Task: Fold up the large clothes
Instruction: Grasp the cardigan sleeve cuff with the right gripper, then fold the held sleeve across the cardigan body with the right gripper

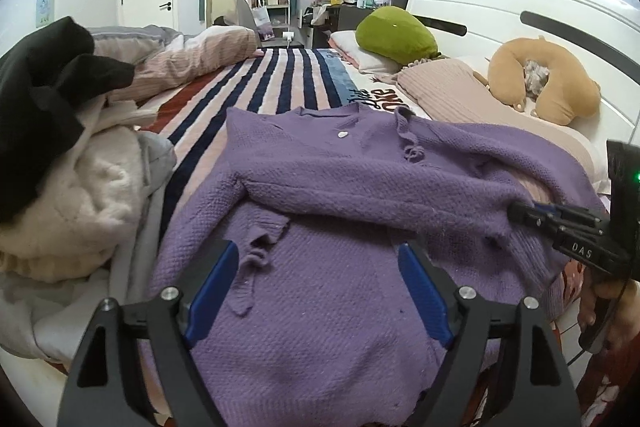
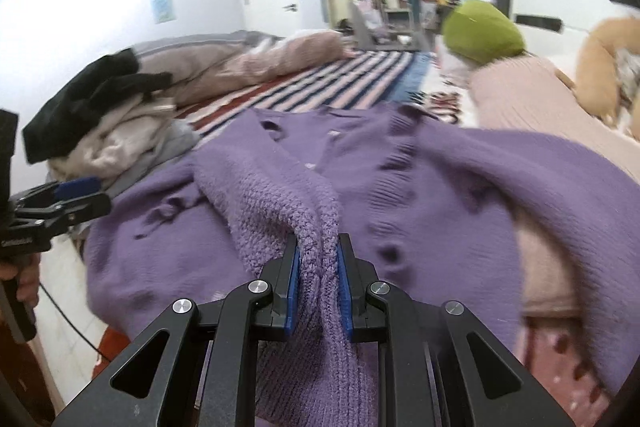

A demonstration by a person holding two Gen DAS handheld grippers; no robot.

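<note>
- Purple knit – a cardigan lies spread front-up across the bed, over its striped sheet, neckline toward the far end and hem toward the cameras.
- One sleeve is folded across the chest of the cardigan, running from the left shoulder toward the right side.
- Left tool hovers over the lower body of the cardigan with its blue pads spread wide, nothing between them.
- Right tool is closed on a bunched fold of the purple knit – the fabric rises in a ridge from the garment up into the pads. In the left wrist view the same tool shows at the right edge, its tip on the end of the folded sleeve.
- From the right wrist view, the left tool appears at the left edge, beside the cardigan's side.
- A heap of clothes, cream and black, sits on the bed just left of the cardigan.
- Toward the white headboard lie a pink pillow, a green plush and a tan neck pillow; the right wrist view is blurred there.
</note>
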